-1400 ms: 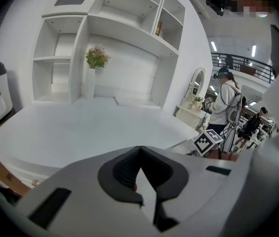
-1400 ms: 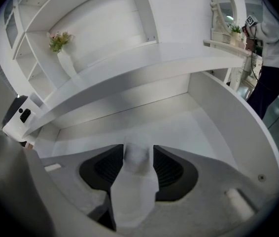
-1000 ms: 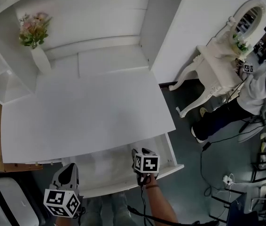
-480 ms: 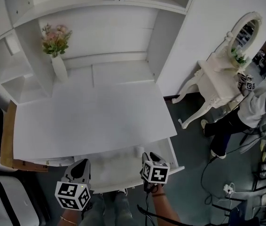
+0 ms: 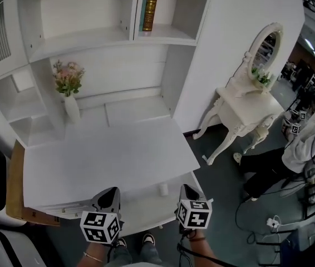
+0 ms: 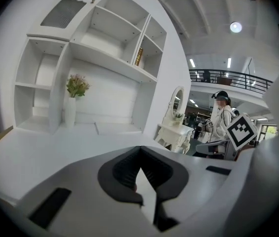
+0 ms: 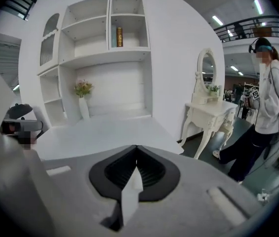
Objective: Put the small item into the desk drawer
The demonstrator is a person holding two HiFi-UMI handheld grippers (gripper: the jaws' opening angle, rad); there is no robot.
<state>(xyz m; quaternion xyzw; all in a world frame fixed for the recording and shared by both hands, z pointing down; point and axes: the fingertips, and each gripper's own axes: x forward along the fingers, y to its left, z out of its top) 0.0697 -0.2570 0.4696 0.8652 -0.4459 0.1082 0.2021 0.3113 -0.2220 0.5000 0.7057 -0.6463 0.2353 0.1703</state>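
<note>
White and small, the small item sits in the open drawer that juts out under the front edge of the table. It is in the drawer's right half, close beneath the table edge. The right gripper hangs just to the right of it, apart from it, with its tips over the drawer's right side. Its jaws have just been closing and meet pad against pad, with nothing between them. The left gripper is well apart from the item, over the drawer's left end. Its jaws are likewise pressed together and hold nothing. Both grippers point away from the person, toward the table and the shelves behind it.

In the head view the item reads as a short pale block, its longer side running from the drawer front toward the table edge. It is too small to tell whether it stands upright or lies flat, or which end leads.
</note>
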